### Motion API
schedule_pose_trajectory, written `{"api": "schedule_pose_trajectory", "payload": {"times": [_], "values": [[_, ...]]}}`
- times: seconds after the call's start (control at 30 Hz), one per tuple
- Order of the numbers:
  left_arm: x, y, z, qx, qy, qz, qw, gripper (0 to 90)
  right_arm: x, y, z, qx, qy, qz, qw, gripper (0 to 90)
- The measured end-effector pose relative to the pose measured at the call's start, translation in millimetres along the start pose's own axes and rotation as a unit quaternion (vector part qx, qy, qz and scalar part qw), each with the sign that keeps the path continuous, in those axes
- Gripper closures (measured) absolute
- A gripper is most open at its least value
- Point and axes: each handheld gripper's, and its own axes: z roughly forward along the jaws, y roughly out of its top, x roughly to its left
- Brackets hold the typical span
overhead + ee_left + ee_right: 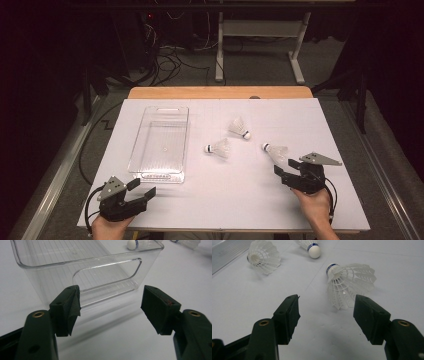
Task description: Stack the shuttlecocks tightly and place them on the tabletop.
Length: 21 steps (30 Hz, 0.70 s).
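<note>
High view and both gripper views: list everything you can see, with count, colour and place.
Shuttlecocks: three, white with blue-banded corks, lying on their sides right of the bin: one farthest back, one in the middle, one nearest the right gripper.
Bin: one, clear plastic, nothing inside, left half of the table.
Table: one, white top with a wooden far edge.
Cables: several, dark, on the floor behind the table.
Stand: one, white metal, on the floor at the back.
Left gripper: one, black, open, near left corner, facing the bin's handle end.
Right gripper: one, black, open, near right, just short of the nearest shuttlecock.
</note>
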Motion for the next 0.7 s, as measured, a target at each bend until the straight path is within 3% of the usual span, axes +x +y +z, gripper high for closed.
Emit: {"api": "schedule_pose_trajectory", "payload": {"times": [0.7], "values": [[-0.8, 0.2, 0.2, 0.001, -0.001, 0.003, 1.0000, 32.5, -0.4, 12.0, 19.4, 0.025, -0.012, 0.006, 0.9996, 44.2]]}}
